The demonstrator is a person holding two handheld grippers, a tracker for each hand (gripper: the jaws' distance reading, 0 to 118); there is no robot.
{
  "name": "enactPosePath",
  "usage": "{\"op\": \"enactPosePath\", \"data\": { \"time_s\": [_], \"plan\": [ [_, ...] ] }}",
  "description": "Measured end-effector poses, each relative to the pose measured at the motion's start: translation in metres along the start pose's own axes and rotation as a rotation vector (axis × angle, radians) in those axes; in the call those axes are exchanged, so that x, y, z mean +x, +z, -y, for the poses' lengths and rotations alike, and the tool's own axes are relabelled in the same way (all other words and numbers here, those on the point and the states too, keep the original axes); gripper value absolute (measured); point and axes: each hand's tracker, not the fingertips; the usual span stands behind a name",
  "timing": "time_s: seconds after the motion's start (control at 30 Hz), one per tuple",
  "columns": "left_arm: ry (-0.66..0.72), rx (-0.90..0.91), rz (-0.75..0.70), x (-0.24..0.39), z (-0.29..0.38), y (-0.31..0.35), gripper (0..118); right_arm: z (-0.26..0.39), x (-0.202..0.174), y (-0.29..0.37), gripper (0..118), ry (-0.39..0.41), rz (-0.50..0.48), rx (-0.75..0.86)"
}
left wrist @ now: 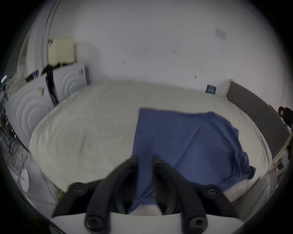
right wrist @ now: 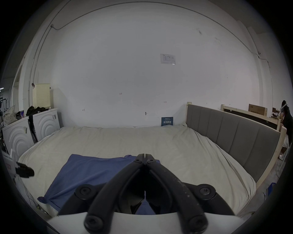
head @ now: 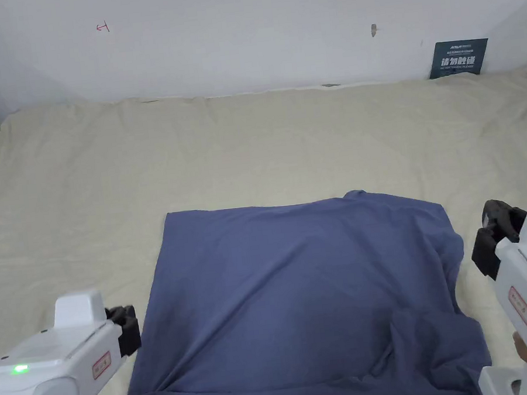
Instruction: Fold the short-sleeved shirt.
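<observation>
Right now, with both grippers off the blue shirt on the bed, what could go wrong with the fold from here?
1. The blue shirt is bunched at its near right corner, beside the right gripper; folding over that lump would probably leave an uneven edge.
2. The near left corner is puckered beside the left gripper; a grab there may catch just one layer.
3. The bed sheet is soft, so fingers may pinch it too.

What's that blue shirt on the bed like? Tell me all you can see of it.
The blue shirt looks like soft, thin knit cloth in one plain colour. It lies nearly flat on the beige bed cover, already folded into a rough rectangle, with slanting creases. Its far and left edges are straight; the right side is bunched, and a near-left corner sticks out. Neither tool touches it.
</observation>
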Motion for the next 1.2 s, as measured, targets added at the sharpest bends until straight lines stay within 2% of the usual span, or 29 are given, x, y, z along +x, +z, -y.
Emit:
{"op": "enactPosePath", "data": {
  "time_s": [0.03, 0.07, 0.1, 0.3, 0.37, 0.4, 0.5, 0.57, 0.6, 0.63, 0.67, 0.7, 0.77, 0.83, 0.9, 0.93, 1.07, 1.1, 1.17, 1.2],
  "plan": [
    [0.024, -0.032, 0.000, -0.005, 0.009, -0.004, 84, 0.001, 0.000, 0.000, 2, 0.002, 0.001, -0.005],
    [0.035, -0.097, 0.007, -0.010, 0.016, -0.009, 104, 0.001, 0.000, 0.000, 2, 0.003, 0.002, -0.009],
    [0.051, -0.137, 0.001, -0.014, 0.024, -0.014, 114, 0.002, 0.000, -0.001, 2, 0.003, 0.003, -0.014],
    [0.033, -0.272, -0.061, -0.015, 0.072, -0.042, 113, 0.012, -0.002, -0.005, 2, 0.007, 0.007, -0.049],
    [0.028, -0.278, -0.071, -0.016, 0.085, -0.053, 105, 0.014, -0.001, -0.007, 2, 0.006, 0.003, -0.065],
    [0.022, -0.271, -0.072, -0.016, 0.091, -0.057, 96, 0.015, -0.002, -0.008, 2, 0.006, 0.002, -0.073],
    [-0.030, -0.272, -0.069, -0.013, 0.101, -0.069, 50, 0.017, -0.002, -0.008, 2, 0.011, -0.001, -0.085],
    [0.010, -0.277, 0.001, -0.010, 0.103, -0.070, 32, 0.017, -0.002, -0.008, 2, 0.017, -0.002, -0.093],
    [-0.009, -0.267, -0.038, -0.006, 0.101, -0.067, 15, 0.017, -0.001, -0.008, 2, 0.019, -0.001, -0.095],
    [-0.022, -0.258, -0.026, -0.005, 0.099, -0.064, 5, 0.018, 0.000, -0.007, 2, 0.020, 0.002, -0.096],
    [-0.031, -0.235, 0.029, -0.002, 0.095, -0.061, 5, 0.020, 0.001, -0.006, 3, 0.021, 0.009, -0.099],
    [-0.030, -0.234, 0.004, 0.001, 0.093, -0.058, 5, 0.023, 0.002, -0.006, 7, 0.019, 0.015, -0.106],
    [-0.059, -0.223, 0.000, 0.005, 0.087, -0.055, 5, 0.033, 0.010, -0.009, 38, 0.014, 0.025, -0.150],
    [-0.060, -0.197, 0.005, 0.006, 0.081, -0.050, 5, 0.053, 0.017, -0.014, 80, -0.002, 0.031, -0.242],
    [-0.050, -0.185, 0.013, 0.005, 0.074, -0.045, 5, 0.078, 0.026, -0.021, 105, -0.016, 0.042, -0.352],
    [-0.044, -0.175, 0.018, 0.005, 0.071, -0.044, 5, 0.093, 0.029, -0.025, 110, -0.019, 0.047, -0.417],
    [-0.038, -0.149, 0.030, 0.005, 0.061, -0.040, 5, 0.146, 0.037, -0.038, 107, -0.045, 0.076, -0.576],
    [-0.037, -0.146, 0.032, 0.006, 0.059, -0.040, 5, 0.156, 0.038, -0.041, 102, -0.052, 0.074, -0.601],
    [-0.038, -0.146, 0.033, 0.006, 0.057, -0.040, 5, 0.174, 0.039, -0.046, 83, -0.052, 0.054, -0.635],
    [-0.039, -0.145, 0.031, 0.008, 0.056, -0.041, 5, 0.179, 0.038, -0.048, 80, -0.048, 0.051, -0.649]
  ]
}}
